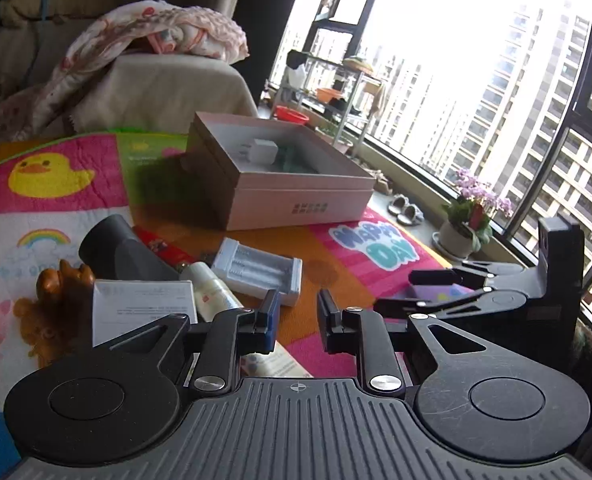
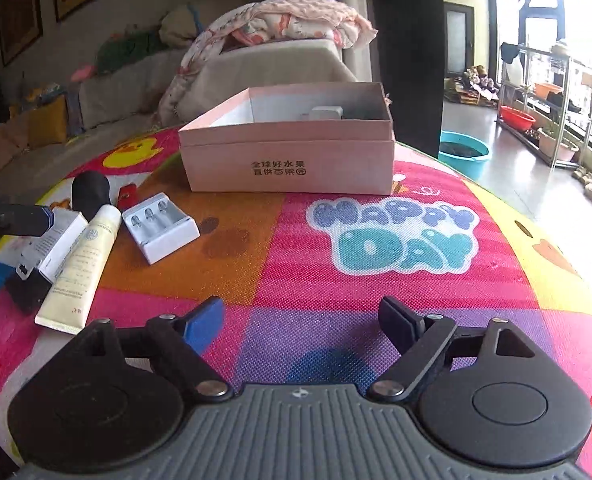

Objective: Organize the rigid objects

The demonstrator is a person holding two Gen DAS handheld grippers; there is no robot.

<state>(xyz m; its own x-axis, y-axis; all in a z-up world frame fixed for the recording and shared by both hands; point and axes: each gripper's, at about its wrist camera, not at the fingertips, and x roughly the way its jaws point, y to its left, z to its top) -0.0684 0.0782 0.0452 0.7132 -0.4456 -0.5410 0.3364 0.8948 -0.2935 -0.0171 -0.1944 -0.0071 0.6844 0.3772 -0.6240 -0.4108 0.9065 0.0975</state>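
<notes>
A pink open box stands on the colourful mat and holds a white adapter. A white battery charger, a cream tube, a white carton, a black cylinder and a red item lie in a cluster. My left gripper is open with a narrow gap and empty, just in front of the charger. My right gripper is wide open and empty over the mat; it also shows in the left wrist view.
A brown duck figure sits left of the carton. A sofa with a blanket stands behind the mat. A flower pot, slippers, a shelf rack and a teal basin lie toward the window.
</notes>
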